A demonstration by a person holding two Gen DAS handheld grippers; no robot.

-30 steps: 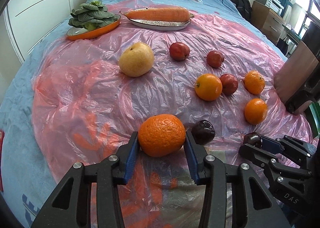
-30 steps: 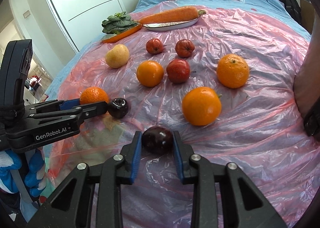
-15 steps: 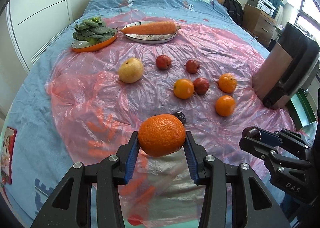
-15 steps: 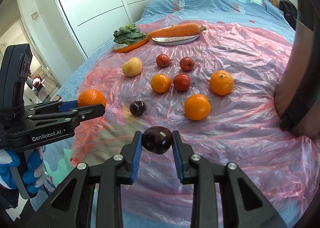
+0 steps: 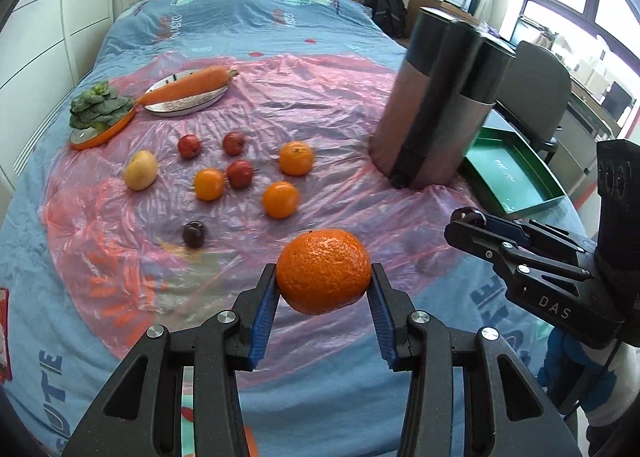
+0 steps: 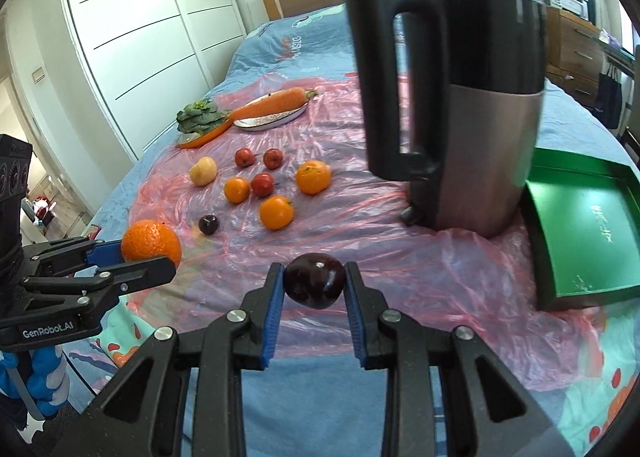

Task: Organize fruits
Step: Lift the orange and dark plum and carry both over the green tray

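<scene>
Left gripper (image 5: 324, 289) clamped on large orange (image 5: 323, 271) — fruit pinched between blue pads, held clear above pink plastic sheet (image 5: 340, 105). Right gripper (image 6: 315, 285) clamped on dark plum (image 6: 315, 279), likewise lifted off sheet. Second dark plum (image 5: 194, 234) lies on sheet, ahead and left of left gripper. Beyond it, loose cluster: three smaller oranges, three red fruits, yellow pear (image 5: 140, 175). Kettle (image 6: 460, 105) stands right of cluster; green tray (image 6: 580, 225) just beside kettle, ahead-right of right gripper.
</scene>
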